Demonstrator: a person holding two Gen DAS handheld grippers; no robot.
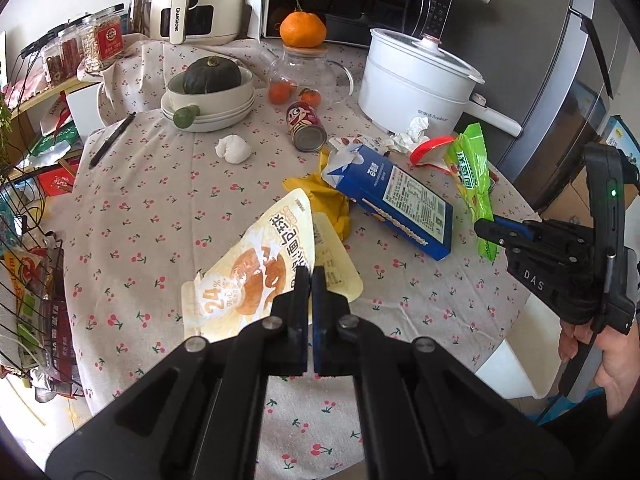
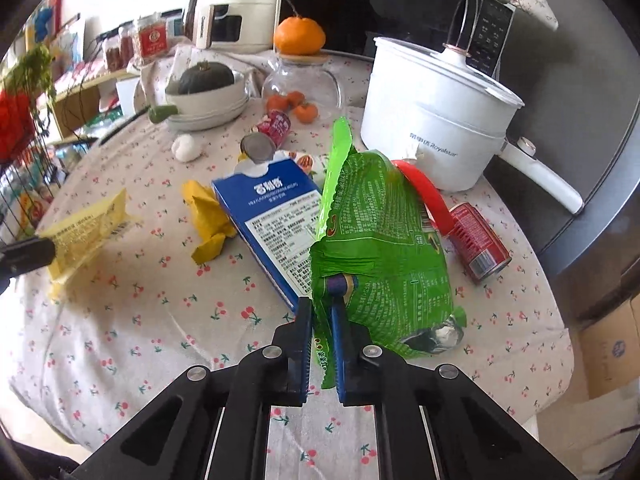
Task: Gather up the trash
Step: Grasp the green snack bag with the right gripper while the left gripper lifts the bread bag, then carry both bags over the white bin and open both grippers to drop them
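Green foil catches the eye first: the right gripper (image 2: 321,344) has its fingers pinched on the edge of a green bag (image 2: 380,248), which stands up crumpled off the cloth (image 2: 120,320), in front of the blue carton (image 2: 276,216) lying on its side. The left gripper (image 1: 311,280) is clamped on a yellow bread wrapper (image 1: 256,264), its free end lifted above the cherry-print table. Between wrapper and carton lies a crumpled yellow paper (image 1: 332,200). A red can (image 2: 478,240) lies tipped over near the white pot (image 2: 432,120), a second can (image 1: 306,126) lies by the glass jar (image 1: 306,74), and a white tissue wad (image 1: 233,149) sits near the bowls (image 1: 212,100).
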